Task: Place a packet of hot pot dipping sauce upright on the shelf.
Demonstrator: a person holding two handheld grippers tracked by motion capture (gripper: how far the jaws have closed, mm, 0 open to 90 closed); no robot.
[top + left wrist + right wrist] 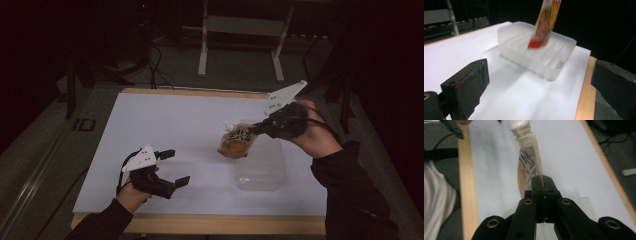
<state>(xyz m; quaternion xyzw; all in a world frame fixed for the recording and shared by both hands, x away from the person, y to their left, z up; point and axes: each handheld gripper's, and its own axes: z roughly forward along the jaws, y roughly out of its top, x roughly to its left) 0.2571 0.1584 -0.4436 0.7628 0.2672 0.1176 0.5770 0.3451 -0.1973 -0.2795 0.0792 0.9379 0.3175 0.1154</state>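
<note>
Jaws of the right gripper (256,127) are clamped on one edge of a spouted drink pouch (236,141), held in the air above the clear ribbed tray (261,167) on the white tabletop (165,125). Jaws of the left gripper (175,167) stand wide apart with nothing between them. In the left gripper view the pouch top is cut off and motion-blurred. Its long axis is tilted, white cap up and away from the right gripper. Dark printed characters on its label are not legible.

Black hand-held gripper (172,167), grey three-cornered plate (138,158), dark sleeves (350,192), brass screws (528,201)
</note>
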